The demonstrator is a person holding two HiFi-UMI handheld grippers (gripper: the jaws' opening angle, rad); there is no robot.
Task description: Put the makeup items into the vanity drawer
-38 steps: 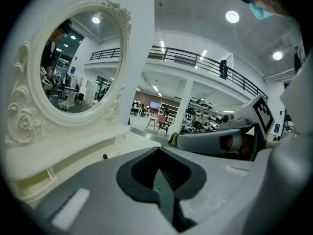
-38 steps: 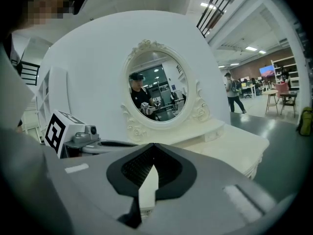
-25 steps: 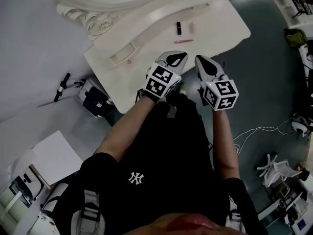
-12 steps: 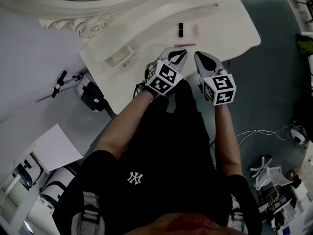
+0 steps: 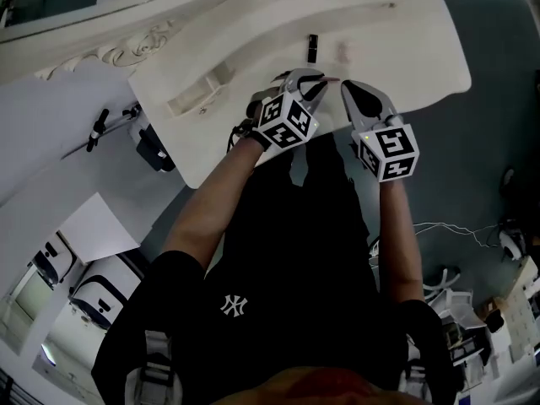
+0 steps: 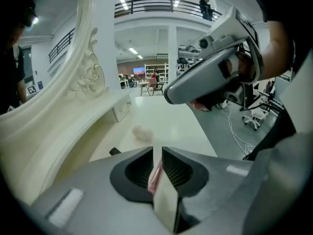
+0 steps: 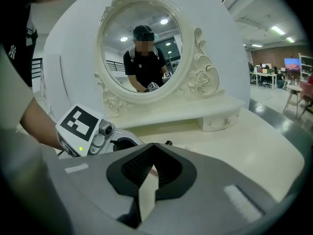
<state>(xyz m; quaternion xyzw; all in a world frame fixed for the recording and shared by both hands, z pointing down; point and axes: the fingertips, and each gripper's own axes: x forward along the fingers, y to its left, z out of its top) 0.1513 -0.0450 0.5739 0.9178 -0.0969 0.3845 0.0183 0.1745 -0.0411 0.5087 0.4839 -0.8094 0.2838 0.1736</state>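
Left claw is pinching a thin pink stick: its jaws stand almost together, with only a narrow slit at the tips, and the stick sits upright in that slit and runs back down between the ribbed pads. From the head view the claw's tips lie over the front edge of the white worktop.

Right claw is just beside it on the right, tips close to the left claw's tips. Its jaws are pressed together at the tips. A pale sliver shows in the seam between the pads; whether that is part of the stick cannot be told.

Ahead of both claws, further onto the worktop, lies a small black tube, and just to the right of it a pale pink lump; the two are near each other but apart.

Beyond them runs a raised shelf with a small drawer that has a knob on its front and looks shut. An oval mirror in a carved white frame rises behind the shelf, opposite the right claw.
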